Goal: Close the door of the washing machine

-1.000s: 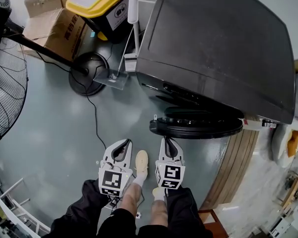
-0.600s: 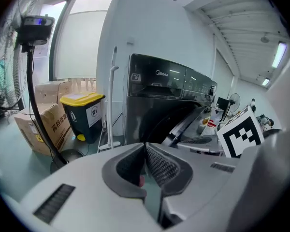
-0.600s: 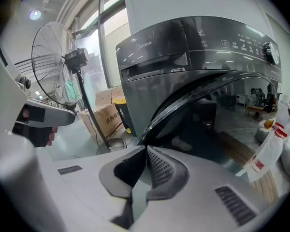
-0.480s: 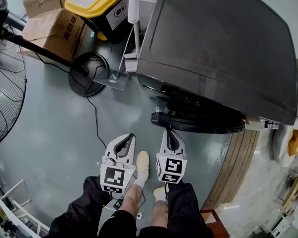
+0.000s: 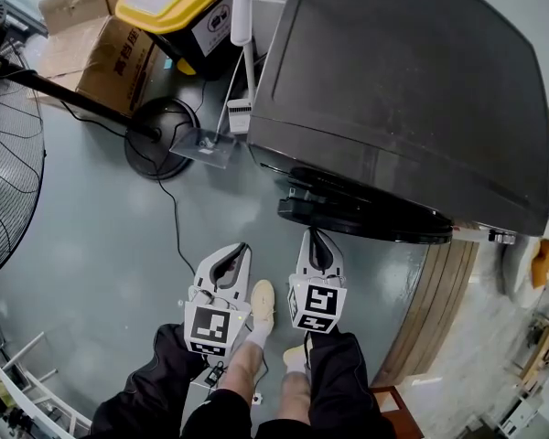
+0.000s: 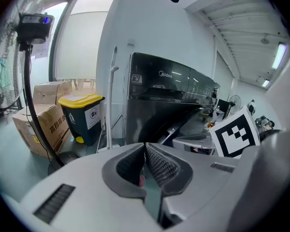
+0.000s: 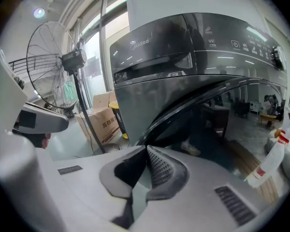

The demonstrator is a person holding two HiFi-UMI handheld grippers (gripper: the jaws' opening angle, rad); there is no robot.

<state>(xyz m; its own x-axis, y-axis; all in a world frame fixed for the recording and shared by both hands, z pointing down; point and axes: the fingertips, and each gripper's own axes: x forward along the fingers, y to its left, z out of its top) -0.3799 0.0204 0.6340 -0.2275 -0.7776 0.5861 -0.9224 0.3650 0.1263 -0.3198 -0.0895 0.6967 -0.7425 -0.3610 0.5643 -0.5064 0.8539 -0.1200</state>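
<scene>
At the washing machine (image 5: 412,90) front, the door (image 5: 366,219) stands ajar, most of the way in, its long edge running left to right. It lies straight beyond the right gripper (image 5: 312,234), whose tips are just beside the near rim; contact not resolvable. Right jaws together, empty. Left gripper (image 5: 239,249) is further left, clear of the door, jaws together, empty. Judgement: the right is nearer, so push away towards the machine.

Reading as a workshop or test bay, not a home. Noting painted grey-green floor (image 5: 91,273), free-standing washing machine (image 5: 412,90), big pedestal fan (image 5: 9,172), cardboard boxes (image 5: 114,58), yellow-lidded bin (image 5: 178,3) crowding beside it. Seeing loose cable (image 5: 174,216) trailing across the floor, strip light (image 6: 279,56) glowing on a high ceiling.
</scene>
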